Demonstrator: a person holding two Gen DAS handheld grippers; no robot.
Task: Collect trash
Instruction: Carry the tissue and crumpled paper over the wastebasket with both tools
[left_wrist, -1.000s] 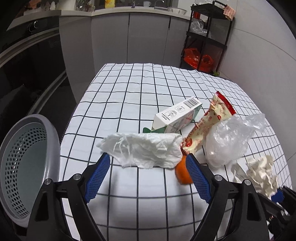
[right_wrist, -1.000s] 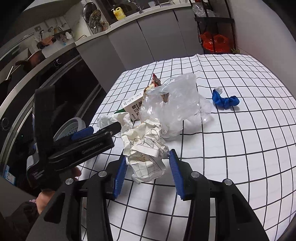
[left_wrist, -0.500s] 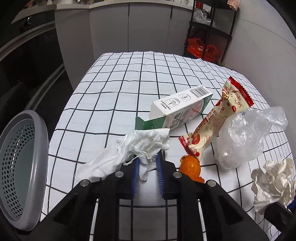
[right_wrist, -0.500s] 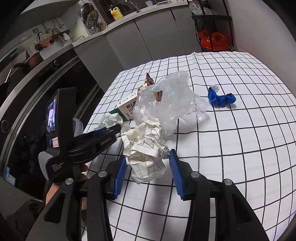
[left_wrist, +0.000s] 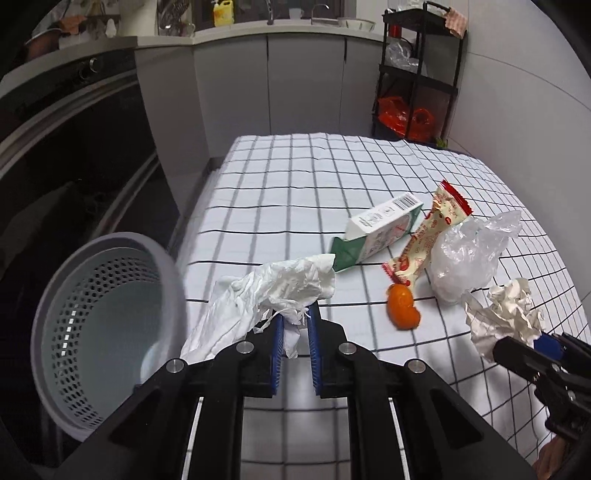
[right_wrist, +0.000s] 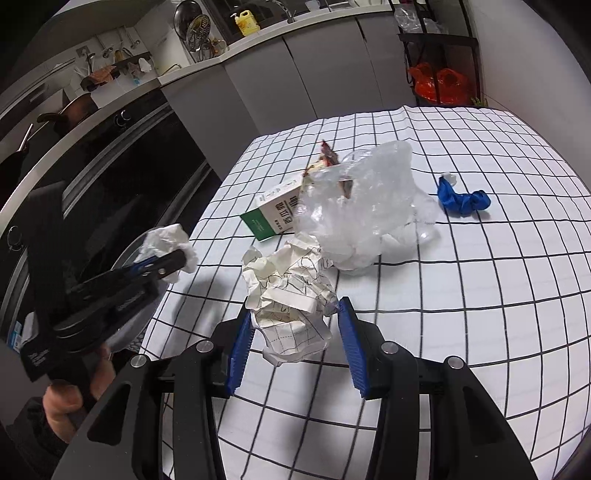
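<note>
My left gripper (left_wrist: 294, 332) is shut on a crumpled white tissue (left_wrist: 273, 295) and holds it lifted near the table's left edge, beside the grey perforated bin (left_wrist: 103, 325). It also shows in the right wrist view (right_wrist: 166, 258). My right gripper (right_wrist: 293, 332) is open around a crumpled checked paper ball (right_wrist: 291, 295), its blue pads (right_wrist: 240, 347) on either side. On the checked tablecloth (left_wrist: 295, 206) lie a milk carton (left_wrist: 380, 232), a red snack wrapper (left_wrist: 428, 236), a clear plastic bag (left_wrist: 469, 258) and an orange peel (left_wrist: 402, 310).
A blue glove (right_wrist: 461, 199) lies at the right of the tablecloth. Grey cabinets (left_wrist: 303, 85) and a black shelf rack (left_wrist: 417, 74) with red bags stand beyond the table. A dark oven front (left_wrist: 74, 147) is at the left.
The left gripper closed on the tissue, lifted it and carried it left toward the bin. The right gripper stayed open around the paper ball.
</note>
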